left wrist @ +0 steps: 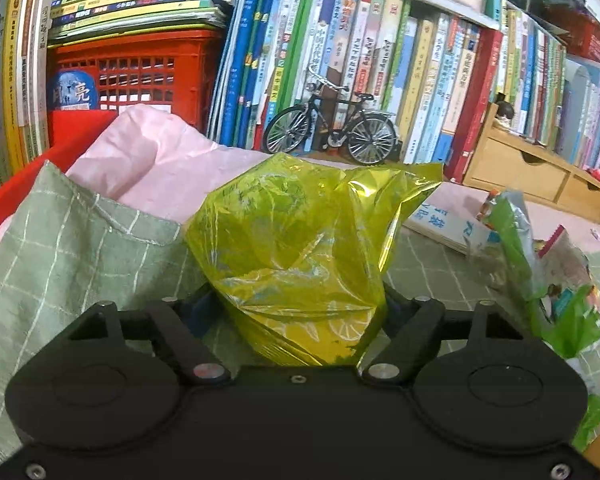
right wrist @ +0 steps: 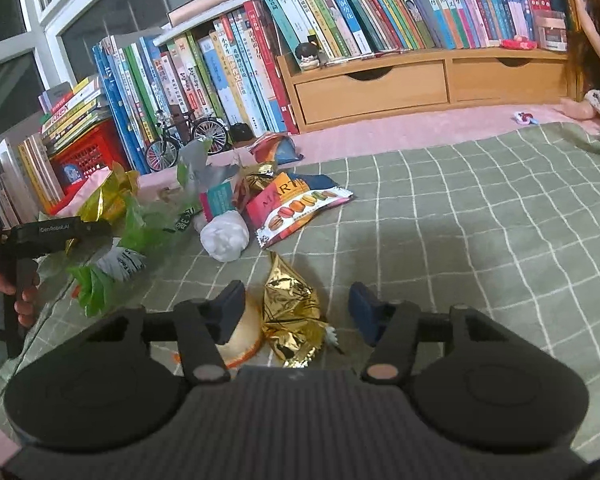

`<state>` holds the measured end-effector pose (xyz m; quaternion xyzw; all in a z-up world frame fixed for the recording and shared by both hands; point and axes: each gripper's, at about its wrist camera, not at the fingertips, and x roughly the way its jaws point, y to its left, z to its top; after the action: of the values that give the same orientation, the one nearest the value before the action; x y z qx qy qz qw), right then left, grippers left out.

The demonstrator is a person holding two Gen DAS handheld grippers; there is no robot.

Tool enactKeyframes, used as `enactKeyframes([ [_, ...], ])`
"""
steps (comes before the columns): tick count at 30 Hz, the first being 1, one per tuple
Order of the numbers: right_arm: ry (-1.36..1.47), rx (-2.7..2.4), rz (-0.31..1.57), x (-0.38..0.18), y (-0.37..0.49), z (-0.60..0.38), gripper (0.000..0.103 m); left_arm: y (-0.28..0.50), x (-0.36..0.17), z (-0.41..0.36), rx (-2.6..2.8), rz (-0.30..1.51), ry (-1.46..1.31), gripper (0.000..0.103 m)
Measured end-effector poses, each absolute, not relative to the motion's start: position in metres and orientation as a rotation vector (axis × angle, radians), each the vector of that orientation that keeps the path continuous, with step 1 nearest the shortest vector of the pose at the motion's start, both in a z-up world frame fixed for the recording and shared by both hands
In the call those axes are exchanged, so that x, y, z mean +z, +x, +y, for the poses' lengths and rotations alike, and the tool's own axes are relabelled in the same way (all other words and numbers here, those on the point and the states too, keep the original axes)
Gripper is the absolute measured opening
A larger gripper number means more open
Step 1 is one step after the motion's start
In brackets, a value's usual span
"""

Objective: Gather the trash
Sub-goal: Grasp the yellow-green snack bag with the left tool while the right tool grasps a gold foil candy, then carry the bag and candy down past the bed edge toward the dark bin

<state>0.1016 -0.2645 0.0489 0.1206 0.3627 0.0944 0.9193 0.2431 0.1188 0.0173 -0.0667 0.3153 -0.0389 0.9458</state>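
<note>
Wrapper, gold foil (right wrist: 290, 320), lies on the checked cloth (right wrist: 460, 220) between the right gripper's (right wrist: 296, 312) spread fingers, nearer the left pad, its long axis running away from the gripper; no pad touches it. The left gripper (left wrist: 296, 304) pinches a yellow-green bag (left wrist: 300, 240), though its fingertips are hidden behind the film. More litter (right wrist: 284, 208) lies toward the books (right wrist: 340, 8).
</note>
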Motion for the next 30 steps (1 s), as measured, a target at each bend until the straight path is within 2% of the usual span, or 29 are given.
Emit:
enactKeyframes([
  [1, 0.251, 0.198, 0.748, 0.049, 0.102, -0.264, 0.046, 0.242, 0.018, 0.118, -0.087, 0.639, -0.134, 0.070],
  [2, 0.250, 0.199, 0.750, 0.048, 0.102, -0.263, 0.043, 0.240, 0.018, 0.118, -0.094, 0.634, -0.136, 0.066],
  [3, 0.247, 0.200, 0.750, 0.047, 0.102, -0.263, 0.040, 0.239, 0.019, 0.118, -0.095, 0.631, -0.141, 0.041],
  [5, 0.241, 0.204, 0.748, 0.047, 0.102, -0.262, 0.034, 0.239, 0.018, 0.121, -0.066, 0.634, -0.166, 0.019],
  [18, 0.254, 0.213, 0.721, 0.059, 0.087, -0.262, 0.033, 0.218, 0.026, 0.132, -0.099, 0.586, -0.234, 0.016],
  [30, 0.215, 0.216, 0.693, 0.079, 0.046, -0.257, 0.034, 0.145, 0.064, 0.137, -0.144, 0.497, -0.261, 0.016],
])
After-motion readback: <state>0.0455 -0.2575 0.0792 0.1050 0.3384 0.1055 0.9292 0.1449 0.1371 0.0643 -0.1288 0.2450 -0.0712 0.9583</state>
